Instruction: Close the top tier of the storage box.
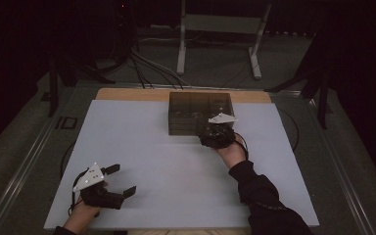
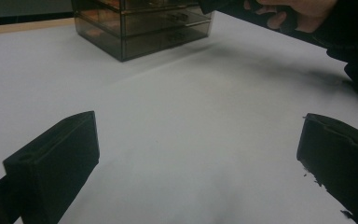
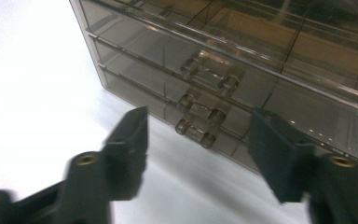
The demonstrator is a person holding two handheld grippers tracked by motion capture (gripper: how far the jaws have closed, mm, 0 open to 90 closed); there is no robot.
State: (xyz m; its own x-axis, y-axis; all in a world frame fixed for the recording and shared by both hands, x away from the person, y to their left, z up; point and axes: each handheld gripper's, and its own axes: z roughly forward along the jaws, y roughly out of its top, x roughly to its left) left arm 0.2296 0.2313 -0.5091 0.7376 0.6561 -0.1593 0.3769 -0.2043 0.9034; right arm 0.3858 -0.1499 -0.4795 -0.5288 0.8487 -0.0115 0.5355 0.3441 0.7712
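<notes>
A smoked clear box of three drawers (image 1: 200,112) stands at the far middle of the white board (image 1: 152,147). My right gripper (image 1: 214,128) is at its front face, jaws apart and open. In the right gripper view (image 3: 199,119) the jaws flank the lowest clear handle (image 3: 196,133) without touching it; two more handles (image 3: 209,70) sit above. All drawers look closed. My left gripper (image 1: 121,180) rests near the front left of the board, wide open with nothing between its fingers (image 2: 56,163). The box (image 2: 144,28) lies far ahead of it.
A wooden table edge (image 1: 127,94) shows behind the board. Beyond it are a metal stand (image 1: 181,49) and floor cables (image 1: 147,68). The person's right hand (image 2: 289,14) and dark sleeve (image 1: 259,196) reach over the board's right half.
</notes>
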